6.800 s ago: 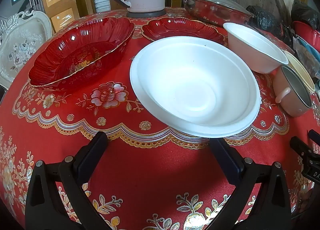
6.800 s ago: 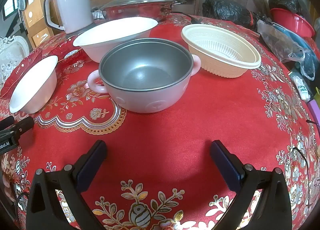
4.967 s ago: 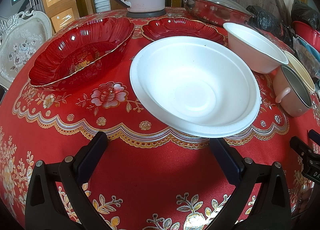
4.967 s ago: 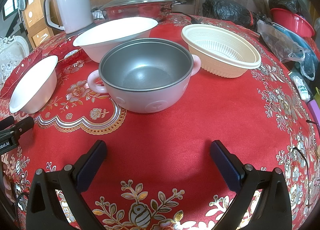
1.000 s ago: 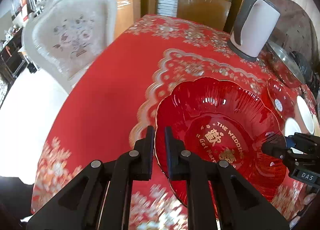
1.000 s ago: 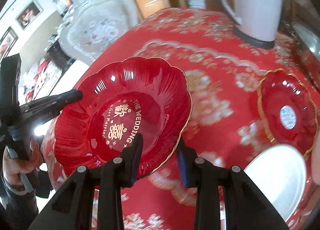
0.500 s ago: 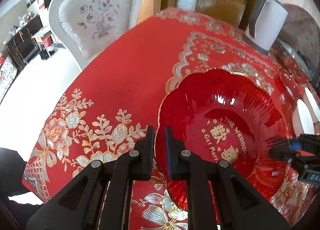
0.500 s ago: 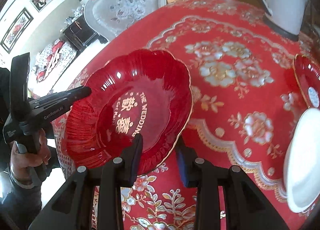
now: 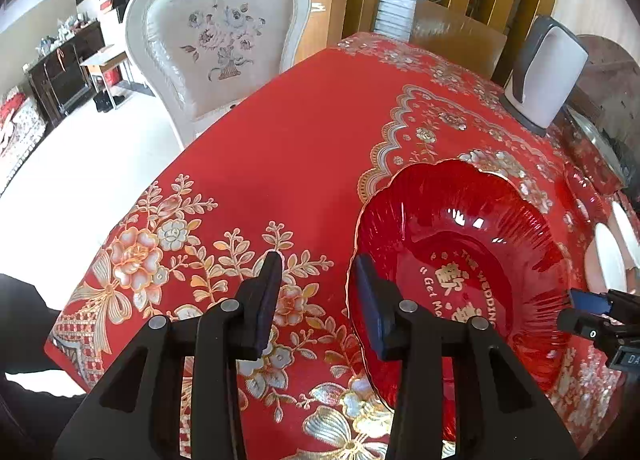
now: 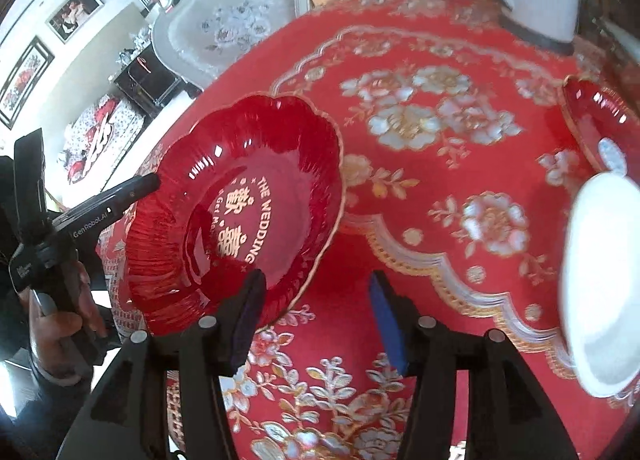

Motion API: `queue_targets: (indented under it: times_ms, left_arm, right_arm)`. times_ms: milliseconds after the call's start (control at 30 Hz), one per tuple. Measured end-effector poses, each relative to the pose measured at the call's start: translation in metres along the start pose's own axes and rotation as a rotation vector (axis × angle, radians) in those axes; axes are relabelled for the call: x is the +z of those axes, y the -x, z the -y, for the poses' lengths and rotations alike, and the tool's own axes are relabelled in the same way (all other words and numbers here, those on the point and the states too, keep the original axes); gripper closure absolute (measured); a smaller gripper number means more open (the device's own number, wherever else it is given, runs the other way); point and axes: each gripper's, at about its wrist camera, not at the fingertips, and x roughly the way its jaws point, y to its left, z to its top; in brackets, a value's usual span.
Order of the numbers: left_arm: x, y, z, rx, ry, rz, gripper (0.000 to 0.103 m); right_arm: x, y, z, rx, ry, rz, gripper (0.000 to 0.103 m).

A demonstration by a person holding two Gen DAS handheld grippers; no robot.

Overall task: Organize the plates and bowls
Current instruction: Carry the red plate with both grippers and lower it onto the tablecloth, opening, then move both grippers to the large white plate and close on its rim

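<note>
Both tools, left (image 9: 316, 296) and right (image 10: 316, 314), just opened partway, rim of red plate (image 10: 240, 203) between their jaws

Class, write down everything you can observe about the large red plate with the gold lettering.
The large red plate is translucent and glossy, like glass or plastic, with ribbed, scalloped walls, a thin gold rim and gold characters with "THE WEDDING" in its well. It sits near the table's edge on the red flowered tablecloth. The left gripper and right gripper flank opposite rims, jaws just opened; neither clamps it, though one finger of each seems to lie against the rim.
</note>
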Motion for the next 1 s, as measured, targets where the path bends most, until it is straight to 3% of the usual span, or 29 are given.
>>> queue_targets:
  times_ms: [167, 267, 333, 400, 600, 1000]
  left_arm:
    - [0.013, 0.018, -0.007, -0.099, 0.049, 0.006, 0.065]
    - [0.023, 0.028, 0.003, -0.067, 0.019, 0.023, 0.062]
    - [0.026, 0.035, 0.012, -0.063, -0.003, 0.043, 0.044]
    - [0.030, 0.040, 0.027, -0.065, -0.034, 0.045, 0.036]
    - [0.036, 0.049, 0.096, -0.079, -0.186, 0.059, 0.036]
    - [0.029, 0.039, 0.227, -0.266, -0.353, 0.039, 0.036]
  right_arm:
    - [-0.002, 0.014, 0.011, 0.024, -0.027, 0.023, 0.049]
    - [-0.004, 0.027, 0.016, 0.023, -0.033, 0.049, 0.049]
    - [-0.003, 0.037, 0.021, 0.026, -0.039, 0.071, 0.049]
    - [-0.003, 0.049, 0.028, 0.019, -0.048, 0.097, 0.049]
    - [-0.009, 0.087, 0.064, -0.011, -0.125, 0.167, 0.049]
    - [-0.045, 0.174, 0.160, -0.143, -0.348, 0.314, 0.044]
